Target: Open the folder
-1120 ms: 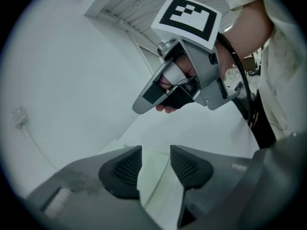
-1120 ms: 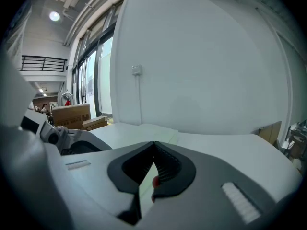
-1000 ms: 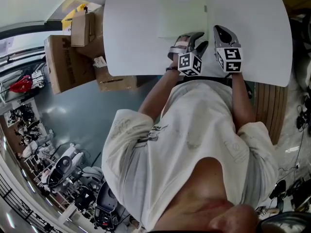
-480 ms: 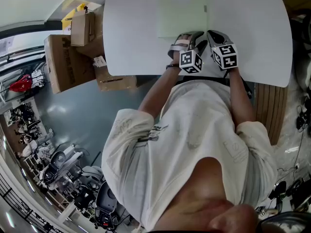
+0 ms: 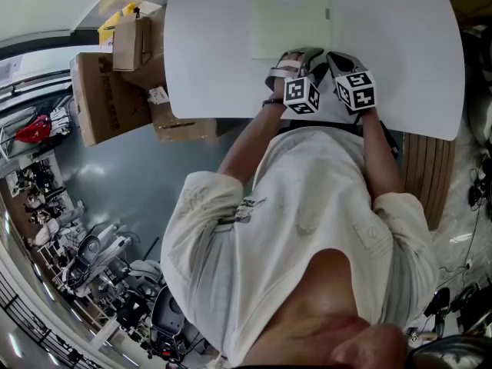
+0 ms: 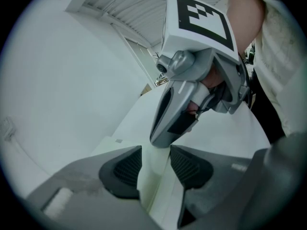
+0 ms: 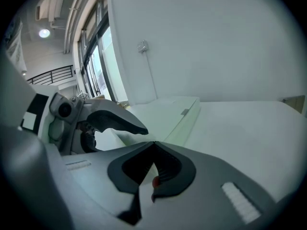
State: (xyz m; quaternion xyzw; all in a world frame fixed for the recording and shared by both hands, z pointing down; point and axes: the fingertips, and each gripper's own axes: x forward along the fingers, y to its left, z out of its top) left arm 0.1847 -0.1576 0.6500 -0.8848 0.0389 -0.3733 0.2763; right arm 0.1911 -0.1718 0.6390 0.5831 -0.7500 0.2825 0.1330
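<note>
A pale green folder [image 5: 290,18] lies shut and flat on the white table [image 5: 400,44], at its far middle. Both grippers meet at the folder's near right corner. My left gripper [image 5: 307,61] is open, and its pads [image 6: 123,169] straddle the folder's edge [image 6: 152,176] with a gap on each side. My right gripper [image 5: 332,58] comes in from the right. Its tip [image 6: 160,140] rests on the same edge, and its jaws [image 7: 153,145] are shut with a thin pale sheet of the cover between them. The folder [image 7: 163,111] stretches away behind the left gripper [image 7: 141,131].
Cardboard boxes [image 5: 108,91] [image 5: 132,43] stand on the floor left of the table. A wooden slatted panel [image 5: 430,175] lies at the right. The person's torso presses against the table's near edge. A white wall rises beyond the table.
My right gripper has slid left along the near edge until it stands beside the left one at the folder's corner. The left gripper has hardly moved.
</note>
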